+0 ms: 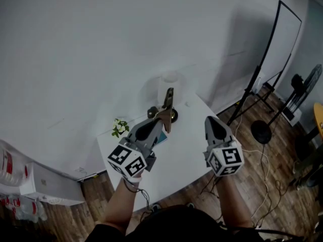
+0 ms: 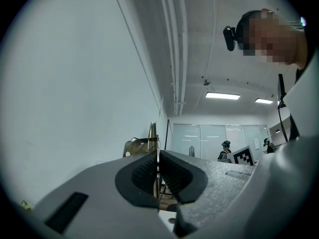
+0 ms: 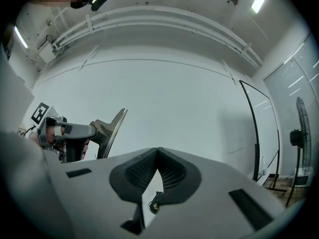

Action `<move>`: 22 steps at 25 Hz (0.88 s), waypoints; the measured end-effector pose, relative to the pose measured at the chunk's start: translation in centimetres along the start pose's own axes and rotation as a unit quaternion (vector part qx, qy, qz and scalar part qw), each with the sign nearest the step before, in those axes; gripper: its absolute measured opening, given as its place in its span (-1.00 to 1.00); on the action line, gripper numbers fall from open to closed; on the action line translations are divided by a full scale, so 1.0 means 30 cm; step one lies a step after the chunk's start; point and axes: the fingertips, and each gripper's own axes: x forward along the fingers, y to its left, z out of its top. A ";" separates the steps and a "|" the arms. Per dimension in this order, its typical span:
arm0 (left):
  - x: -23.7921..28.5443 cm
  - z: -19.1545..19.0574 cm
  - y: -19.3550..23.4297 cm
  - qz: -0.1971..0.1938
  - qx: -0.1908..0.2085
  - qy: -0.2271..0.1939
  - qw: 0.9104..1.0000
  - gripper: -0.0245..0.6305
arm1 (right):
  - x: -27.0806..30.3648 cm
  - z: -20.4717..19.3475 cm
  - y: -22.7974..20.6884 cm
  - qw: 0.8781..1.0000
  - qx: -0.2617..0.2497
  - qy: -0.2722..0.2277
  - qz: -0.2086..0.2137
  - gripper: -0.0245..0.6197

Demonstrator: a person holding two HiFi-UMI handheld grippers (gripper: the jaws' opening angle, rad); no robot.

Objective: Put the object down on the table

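A thin brass-coloured metal piece [image 1: 167, 107] is held up above the white table [image 1: 186, 153], with my left gripper [image 1: 159, 120] shut on its lower end. In the left gripper view the pads of that gripper [image 2: 158, 156] press on the metal piece [image 2: 152, 133], whose upper end sticks up past the jaws. My right gripper [image 1: 211, 121] hovers to the right over the table, shut with nothing in it. In the right gripper view the jaws of that gripper [image 3: 158, 151] meet at the tip, and the metal piece [image 3: 110, 127] shows at the left in the left gripper [image 3: 70, 133].
At the table's far edge stand a pale jar [image 1: 169, 83], a small dark round thing [image 1: 174, 116] and a little plant [image 1: 119, 127]. A blue item [image 1: 162, 137] lies under the left gripper. A black stand [image 1: 262, 79] and a fan [image 1: 303, 92] are on the floor at right.
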 end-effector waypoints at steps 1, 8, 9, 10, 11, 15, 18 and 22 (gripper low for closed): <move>0.003 -0.003 -0.003 0.001 -0.001 0.002 1.000 -0.91 | -0.002 -0.001 -0.004 1.000 0.001 0.000 0.000 -0.91; 0.040 -0.028 -0.041 0.004 -0.003 0.008 1.000 -0.91 | -0.023 -0.010 -0.060 1.000 0.014 -0.006 0.002 -0.91; 0.045 -0.034 -0.046 0.005 -0.002 0.010 1.000 -0.91 | -0.025 -0.013 -0.066 1.000 0.015 -0.007 0.004 -0.91; 0.057 -0.041 -0.065 0.007 0.000 0.012 1.000 -0.91 | -0.037 -0.016 -0.082 1.000 0.016 -0.008 0.007 -0.91; 0.074 -0.049 -0.092 0.009 0.002 0.014 1.000 -0.91 | -0.055 -0.018 -0.105 1.000 0.018 -0.010 0.009 -0.91; 0.125 -0.075 -0.165 0.015 0.009 0.017 1.000 -0.91 | -0.103 -0.027 -0.174 0.999 0.028 -0.013 0.016 -0.91; 0.123 -0.079 -0.158 0.021 0.010 0.017 1.000 -0.91 | -0.096 -0.029 -0.173 0.999 0.030 -0.015 0.020 -0.91; 0.116 -0.080 -0.144 0.027 0.009 0.017 0.999 -0.91 | -0.085 -0.026 -0.169 0.999 0.030 -0.019 0.024 -0.91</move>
